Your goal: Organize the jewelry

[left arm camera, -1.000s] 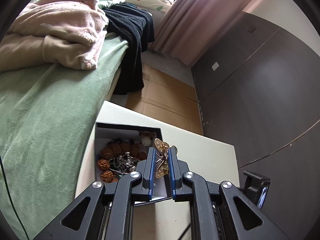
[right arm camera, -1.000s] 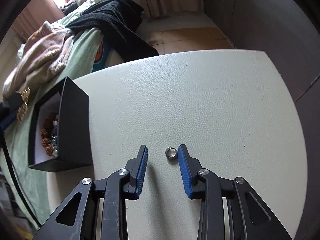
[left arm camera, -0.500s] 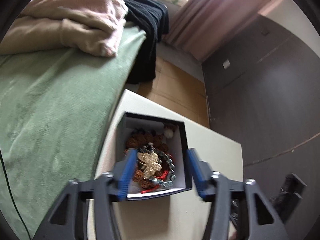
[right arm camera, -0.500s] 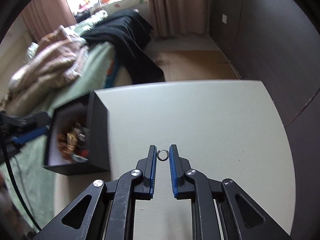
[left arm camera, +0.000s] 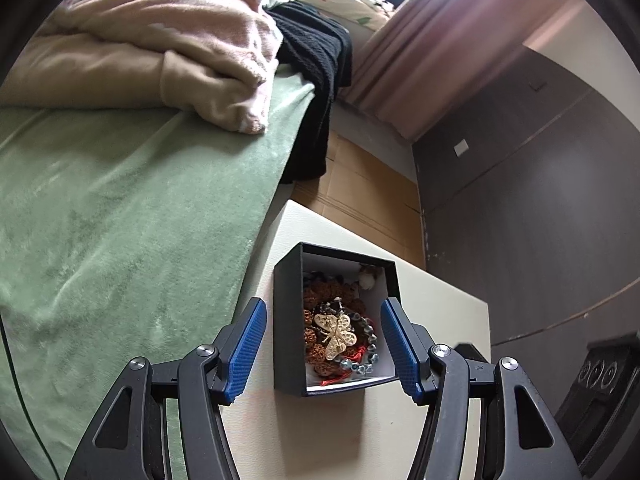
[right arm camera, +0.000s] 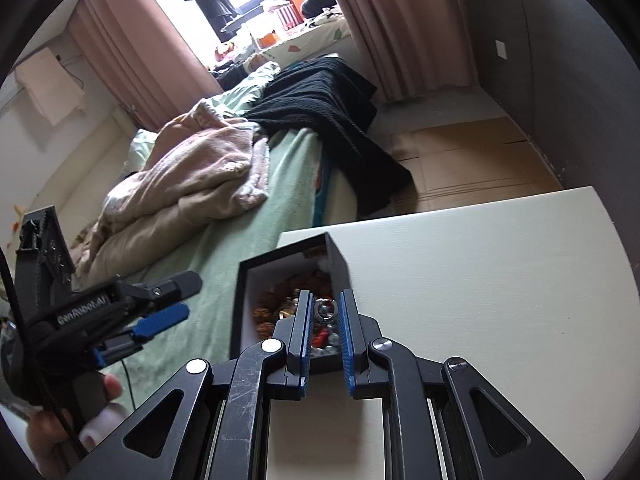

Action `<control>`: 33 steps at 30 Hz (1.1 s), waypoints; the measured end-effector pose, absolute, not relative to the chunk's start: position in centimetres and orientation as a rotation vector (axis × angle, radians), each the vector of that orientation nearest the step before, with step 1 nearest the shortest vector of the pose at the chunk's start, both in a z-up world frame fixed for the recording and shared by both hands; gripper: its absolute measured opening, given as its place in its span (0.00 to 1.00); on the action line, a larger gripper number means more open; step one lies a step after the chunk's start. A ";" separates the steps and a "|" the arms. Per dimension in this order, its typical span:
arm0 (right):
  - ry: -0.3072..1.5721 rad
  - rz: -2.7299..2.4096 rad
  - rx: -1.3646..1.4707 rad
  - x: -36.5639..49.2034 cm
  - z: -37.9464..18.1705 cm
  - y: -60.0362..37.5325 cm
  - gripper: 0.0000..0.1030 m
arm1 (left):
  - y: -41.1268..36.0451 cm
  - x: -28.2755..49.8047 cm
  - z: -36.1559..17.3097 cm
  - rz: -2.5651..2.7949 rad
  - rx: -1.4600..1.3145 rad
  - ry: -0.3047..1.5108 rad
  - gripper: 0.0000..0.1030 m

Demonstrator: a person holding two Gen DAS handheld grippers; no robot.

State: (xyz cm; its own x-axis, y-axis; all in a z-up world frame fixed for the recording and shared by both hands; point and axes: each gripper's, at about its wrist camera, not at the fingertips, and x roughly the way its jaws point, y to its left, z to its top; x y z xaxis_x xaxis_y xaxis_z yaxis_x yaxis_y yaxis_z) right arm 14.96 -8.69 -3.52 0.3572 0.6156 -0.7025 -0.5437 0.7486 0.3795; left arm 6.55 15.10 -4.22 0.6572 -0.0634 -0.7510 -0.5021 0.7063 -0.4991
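Right wrist view: my right gripper (right arm camera: 325, 309) is clenched on a small silver metal ring (right arm camera: 325, 308), pinched near my fingertips, hanging over the open black cardboard box with a white lining (right arm camera: 338, 258).
Ring's place: between my blue pads, above the near right corner of the box, not yet among the pieces inside.
Left wrist view: my left gripper (left arm camera: 322, 350) hangs released, jaws spread wide, straddling the same box (left arm camera: 286, 320) from above, one pad just outside each side wall.
Box contents: a gold filigree butterfly brooch (left arm camera: 335, 332) lies on top of brown knobbly seed beads (left arm camera: 320, 294) and a strand of silver-grey beads (left arm camera: 366, 340), ahead of my left jaws and between them.
Step in hand: as I judge it, dropping the ring into the box.
Doing it well: I would carry the ring a little further left, clear of the wall, lower it close to the pile, then part my pads gently so it neither bounces out nor catches the rim.
Pose: right gripper angled down and leftward across the white table (right arm camera: 480, 280); left gripper pointing steeply down, held by a bare hand (right arm camera: 60, 432) at the bed side.
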 end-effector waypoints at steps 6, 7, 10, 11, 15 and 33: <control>0.973 0.839 0.126 15.4 -3.7 -6.3 0.14 | 15.1 6.7 -4.3 0.269 -0.743 0.835 0.59; 0.986 0.850 0.127 15.5 -3.9 -6.0 0.14 | 15.2 6.8 -4.3 0.266 -0.745 0.833 0.59; 1.017 0.858 0.106 15.8 -4.1 -5.5 0.30 | 15.1 6.8 -4.2 0.263 -0.734 0.831 0.59; 1.016 0.851 0.117 16.0 -4.1 -5.8 0.37 | 15.0 6.8 -4.2 0.263 -0.729 0.832 0.59; 1.015 0.838 0.191 16.7 -3.7 -7.9 0.45 | 14.5 6.9 -4.1 0.263 -0.717 0.836 0.59; 0.965 0.665 0.163 14.8 0.1 -17.7 0.75 | 7.5 5.5 -1.2 0.207 -0.532 0.770 0.84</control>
